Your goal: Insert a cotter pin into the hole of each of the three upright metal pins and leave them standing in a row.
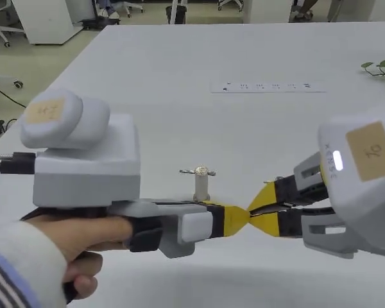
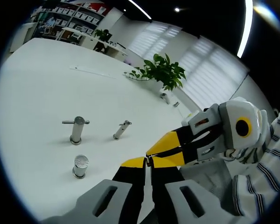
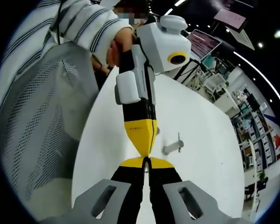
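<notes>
One upright metal pin stands mid-table with a cotter pin through its head. The left gripper view has three metal pins: one with a cotter pin across it, a farther one with a crosspiece near its top, and a near one with a bare top. My left gripper and right gripper meet tip to tip just in front of the pins, both shut. Whether anything small is pinched between the yellow tips is too fine to see. A metal pin lies beyond the tips.
A printed paper strip lies at the back of the white table. A green plant stands at the far right edge. Office chairs and floor lie beyond the table's far left corner.
</notes>
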Action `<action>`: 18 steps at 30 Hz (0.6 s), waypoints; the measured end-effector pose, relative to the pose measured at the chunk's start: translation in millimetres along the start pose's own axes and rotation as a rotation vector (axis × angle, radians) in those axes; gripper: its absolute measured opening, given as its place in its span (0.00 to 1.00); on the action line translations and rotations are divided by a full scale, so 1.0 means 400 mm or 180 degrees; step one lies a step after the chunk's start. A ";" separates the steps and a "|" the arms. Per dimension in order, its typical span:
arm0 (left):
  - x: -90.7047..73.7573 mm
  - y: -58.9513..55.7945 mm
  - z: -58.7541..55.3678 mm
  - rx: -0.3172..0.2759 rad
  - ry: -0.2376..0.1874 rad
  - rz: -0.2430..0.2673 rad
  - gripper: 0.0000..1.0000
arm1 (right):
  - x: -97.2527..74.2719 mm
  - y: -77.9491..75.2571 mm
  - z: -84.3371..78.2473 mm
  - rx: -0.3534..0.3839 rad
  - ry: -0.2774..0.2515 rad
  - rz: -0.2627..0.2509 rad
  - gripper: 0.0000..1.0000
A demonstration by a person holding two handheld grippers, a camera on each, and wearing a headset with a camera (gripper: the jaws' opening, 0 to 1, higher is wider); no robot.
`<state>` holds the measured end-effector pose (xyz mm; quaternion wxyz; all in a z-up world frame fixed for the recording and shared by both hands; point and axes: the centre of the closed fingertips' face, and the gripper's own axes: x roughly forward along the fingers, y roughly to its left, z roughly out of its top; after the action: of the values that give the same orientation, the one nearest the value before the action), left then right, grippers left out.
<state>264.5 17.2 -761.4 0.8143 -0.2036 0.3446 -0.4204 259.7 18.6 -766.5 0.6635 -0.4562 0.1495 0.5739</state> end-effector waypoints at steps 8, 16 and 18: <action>-0.005 0.000 -0.002 0.0138 0.0048 0.0019 0.01 | 0.003 0.003 0.005 0.0014 -0.0027 0.0050 0.03; -0.012 0.006 0.000 0.0063 0.0060 0.0052 0.00 | 0.005 0.003 0.013 0.0055 -0.0119 0.0060 0.04; -0.013 0.005 0.002 0.0071 0.0050 0.0046 0.00 | 0.005 -0.001 0.009 0.0054 -0.0102 0.0027 0.10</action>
<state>264.1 22.7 -760.1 0.8168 -0.1886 0.3477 -0.4199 259.7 22.5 -765.8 0.6672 -0.4407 0.1457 0.5827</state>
